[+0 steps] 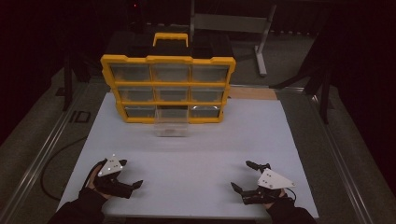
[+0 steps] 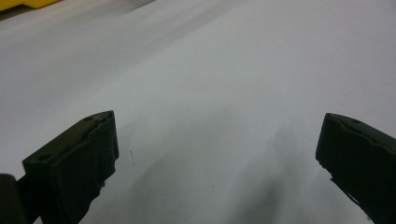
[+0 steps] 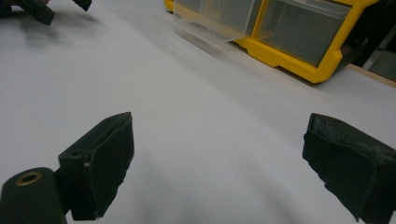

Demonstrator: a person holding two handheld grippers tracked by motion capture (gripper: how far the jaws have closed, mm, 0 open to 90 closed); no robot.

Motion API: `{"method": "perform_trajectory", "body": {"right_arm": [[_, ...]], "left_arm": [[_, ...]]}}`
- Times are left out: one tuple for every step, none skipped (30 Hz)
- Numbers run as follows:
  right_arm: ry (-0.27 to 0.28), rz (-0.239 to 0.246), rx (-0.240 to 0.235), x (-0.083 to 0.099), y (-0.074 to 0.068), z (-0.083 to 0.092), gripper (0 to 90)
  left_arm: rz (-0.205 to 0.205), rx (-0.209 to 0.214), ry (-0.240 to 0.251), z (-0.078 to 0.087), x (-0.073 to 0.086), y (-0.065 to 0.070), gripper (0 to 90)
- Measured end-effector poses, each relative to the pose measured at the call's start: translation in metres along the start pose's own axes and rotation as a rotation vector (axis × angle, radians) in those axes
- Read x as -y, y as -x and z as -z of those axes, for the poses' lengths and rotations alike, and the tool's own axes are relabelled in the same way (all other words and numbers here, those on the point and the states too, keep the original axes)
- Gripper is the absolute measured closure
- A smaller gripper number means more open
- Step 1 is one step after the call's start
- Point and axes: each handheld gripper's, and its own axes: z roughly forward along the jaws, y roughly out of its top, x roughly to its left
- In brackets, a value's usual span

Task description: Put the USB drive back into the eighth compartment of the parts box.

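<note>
1. The room is dark, and a white table top [image 1: 196,154] sits lit in the middle. From the high view, a yellow box of little drawers [image 1: 168,88] stands upright at the far end. One clear drawer [image 1: 172,125], the middle one in the bottom row, sticks out toward the person. It looks light, hard and smooth, so I think it could slip. The best place to hold it is probably its front wall.
2. Also from the high view, the left gripper [image 1: 132,176] and the right gripper [image 1: 242,175] rest near the close edge of the table, well apart from each other and from the drawer. Both have their jaws spread wide, holding nothing. There is lots of bare room between them and the box.
3. In the left gripper view, the two black jaws stand wide apart over the bare white top.
4. In the right gripper view, the jaws are wide apart too. The clear drawer [image 3: 219,18] and yellow box [image 3: 322,60] sit far ahead.
</note>
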Motion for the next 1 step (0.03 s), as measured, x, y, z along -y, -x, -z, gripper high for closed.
{"method": "perform_trajectory", "body": {"right_arm": [[0.000, 0.000, 0.000, 0.0001, 0.0001, -0.0001, 9.2]], "left_arm": [[0.001, 0.001, 0.004, 0.0001, -0.0002, 0.0001, 0.3]]}}
